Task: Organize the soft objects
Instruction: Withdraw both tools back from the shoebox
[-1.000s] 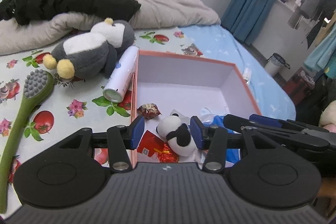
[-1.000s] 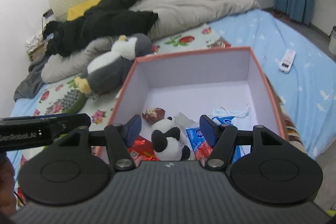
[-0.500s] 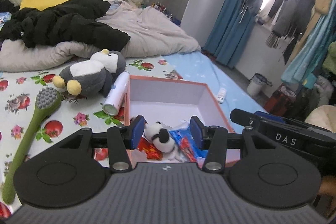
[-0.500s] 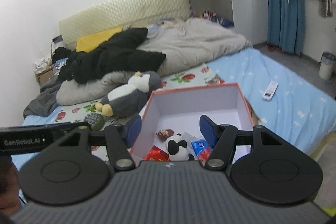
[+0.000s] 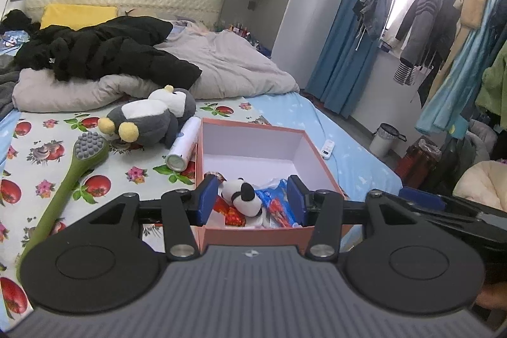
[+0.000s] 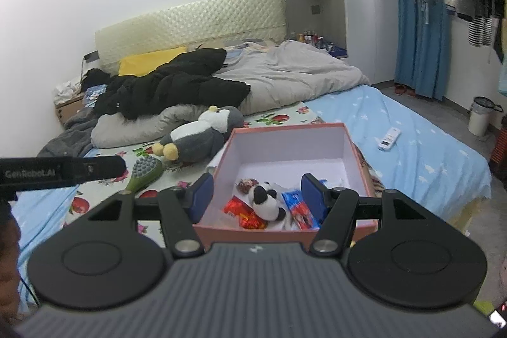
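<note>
An open pink box [image 5: 253, 232] [image 6: 285, 127] sits on the bed. Inside it lie a small panda plush [image 5: 242, 200] [image 6: 266, 200], red and blue snack packets [image 5: 279, 208] [image 6: 299, 211] and a round wrapped sweet [image 6: 245, 184]. A grey and white penguin plush [image 5: 149, 121] [image 6: 196, 137] lies on the floral sheet behind and to the left of the box. My left gripper [image 5: 252, 200] hangs open, back from the box, with nothing between its fingers. My right gripper [image 6: 257, 195] is open too and holds nothing.
A green massage brush [image 5: 68, 179] [image 6: 144, 171] and a white spray can [image 5: 183, 146] lie left of the box. A black jacket [image 5: 104, 49] and a grey duvet [image 6: 285, 73] fill the bed's far end. A remote [image 6: 388, 140] lies on the blue sheet; a bin [image 6: 480, 116] stands on the floor.
Both grippers have pulled back and up from the box, so it looks smaller and more of the room shows. The jaws have stayed equally wide. Nothing in the box moved.
</note>
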A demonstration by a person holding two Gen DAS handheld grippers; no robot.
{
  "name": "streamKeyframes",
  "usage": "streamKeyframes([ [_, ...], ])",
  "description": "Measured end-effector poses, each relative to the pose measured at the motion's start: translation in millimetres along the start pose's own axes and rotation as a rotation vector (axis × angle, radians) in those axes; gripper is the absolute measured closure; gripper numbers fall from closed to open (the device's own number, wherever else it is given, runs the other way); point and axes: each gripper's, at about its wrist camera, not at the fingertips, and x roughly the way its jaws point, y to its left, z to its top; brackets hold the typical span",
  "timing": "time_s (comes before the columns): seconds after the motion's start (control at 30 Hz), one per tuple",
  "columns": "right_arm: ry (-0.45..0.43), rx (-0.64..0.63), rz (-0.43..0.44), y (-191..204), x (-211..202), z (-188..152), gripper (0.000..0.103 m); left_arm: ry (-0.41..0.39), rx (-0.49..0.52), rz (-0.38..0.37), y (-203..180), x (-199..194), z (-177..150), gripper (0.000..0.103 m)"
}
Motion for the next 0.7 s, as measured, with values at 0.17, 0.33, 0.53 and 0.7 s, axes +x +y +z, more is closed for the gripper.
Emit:
streamKeyframes([
  [0.17, 0.021, 0.000, 0.003, 2, -7, -11, 0.039, 0.023, 0.003, 0.006, -5, -9, -17, 0.049],
  [0.33, 0.031, -0.007, 0.005, 5, -7, -15, 0.039, 0.049, -0.013, 0.019, -8, -8, -31, 0.049],
  [0.53, 0.064, 0.013, 0.010, 1, -1, -25, 0.039, 0.056, 0.002, 0.028, -13, -5, -33, 0.049],
  [0.7, 0.075, 0.014, 0.003, -1, 2, -29, 0.039, 0.053, 0.006, 0.025, -15, 0, -31, 0.049],
])
